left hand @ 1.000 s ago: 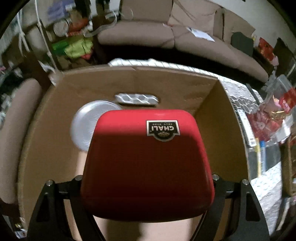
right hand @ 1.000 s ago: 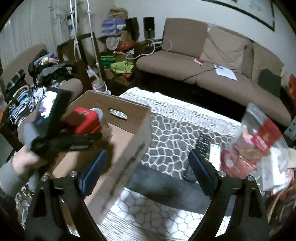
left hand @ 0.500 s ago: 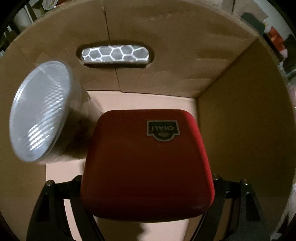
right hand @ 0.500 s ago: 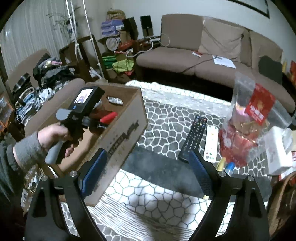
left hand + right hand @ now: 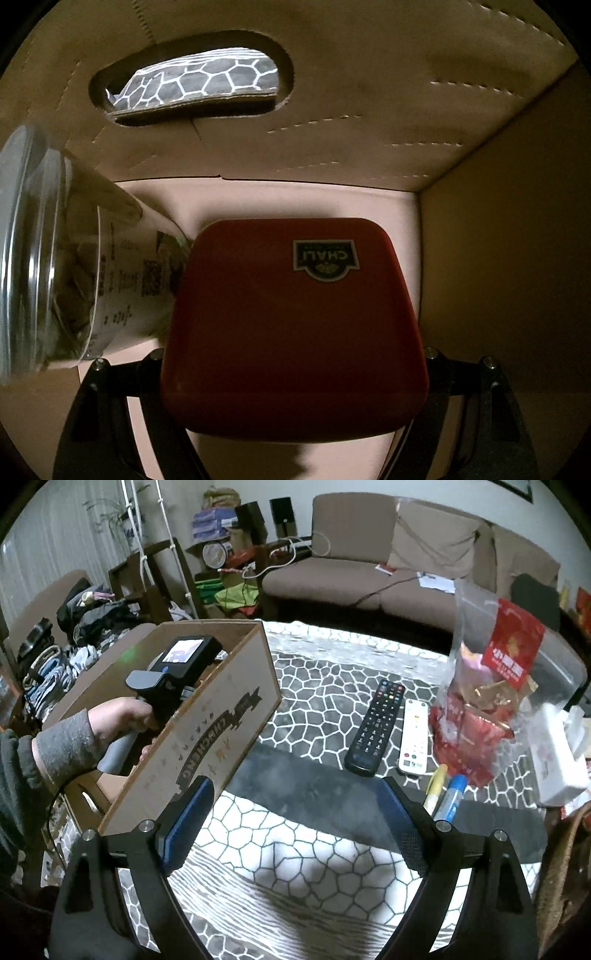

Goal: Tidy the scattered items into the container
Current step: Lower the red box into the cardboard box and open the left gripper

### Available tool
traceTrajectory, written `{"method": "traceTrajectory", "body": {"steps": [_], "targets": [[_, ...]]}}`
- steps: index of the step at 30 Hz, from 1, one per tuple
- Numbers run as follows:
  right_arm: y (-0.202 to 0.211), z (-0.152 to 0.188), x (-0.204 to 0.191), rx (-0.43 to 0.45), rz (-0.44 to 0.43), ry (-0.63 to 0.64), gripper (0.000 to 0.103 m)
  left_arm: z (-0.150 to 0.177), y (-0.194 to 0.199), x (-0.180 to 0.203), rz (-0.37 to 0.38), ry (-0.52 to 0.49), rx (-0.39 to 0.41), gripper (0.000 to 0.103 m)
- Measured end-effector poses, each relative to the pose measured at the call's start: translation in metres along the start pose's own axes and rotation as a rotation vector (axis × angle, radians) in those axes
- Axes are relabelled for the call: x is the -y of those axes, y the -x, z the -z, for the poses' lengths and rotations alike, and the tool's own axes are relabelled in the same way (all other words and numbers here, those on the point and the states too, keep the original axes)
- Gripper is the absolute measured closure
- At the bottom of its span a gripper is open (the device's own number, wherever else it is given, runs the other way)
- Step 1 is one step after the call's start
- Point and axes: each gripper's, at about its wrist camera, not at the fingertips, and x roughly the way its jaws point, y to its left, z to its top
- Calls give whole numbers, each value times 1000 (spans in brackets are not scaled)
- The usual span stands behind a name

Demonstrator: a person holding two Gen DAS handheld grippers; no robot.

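Observation:
Pointing down inside the cardboard box, my left gripper is shut on a red tin with a CHALI label. The tin hangs close over the box's pale floor. A clear plastic jar lies tilted just left of it. In the right wrist view a hand holds the left gripper's body sunk into the box; its fingers are hidden there. My right gripper is open over the patterned table with nothing between its fingers. Beyond it lie a black remote and a white remote.
A clear bag of red snack packets stands at the right, with a yellow marker, a blue marker and a white carton near it. A brown sofa runs behind the table. Clothes and clutter fill the left.
My left gripper has sunk with the red tin from above the box rim to deep inside it, beside the jar. My right gripper has dropped lower toward the table and the remotes.

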Motion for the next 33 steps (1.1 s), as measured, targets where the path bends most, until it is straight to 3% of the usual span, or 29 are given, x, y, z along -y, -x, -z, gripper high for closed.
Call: {"method": "traceTrajectory", "body": {"steps": [4, 11, 20, 23, 28, 33], "targets": [[-2, 2, -2, -7, -5, 1, 14, 11, -3, 1, -47, -10, -10, 20], [5, 3, -14, -5, -10, 12, 14, 42, 26, 0, -27, -15, 41, 19], [25, 5, -48, 8, -29, 51, 14, 104, 105, -39, -16, 20, 244, 19], [34, 3, -62, 26, -46, 55, 14, 108, 145, -52, -20, 25, 267, 19], [48, -3, -85, 55, -58, 75, 14, 95, 175, -46, -10, 10, 368, 19], [64, -5, -108, 78, -75, 86, 14, 150, 217, -53, -12, -41, 486, 19]]}}
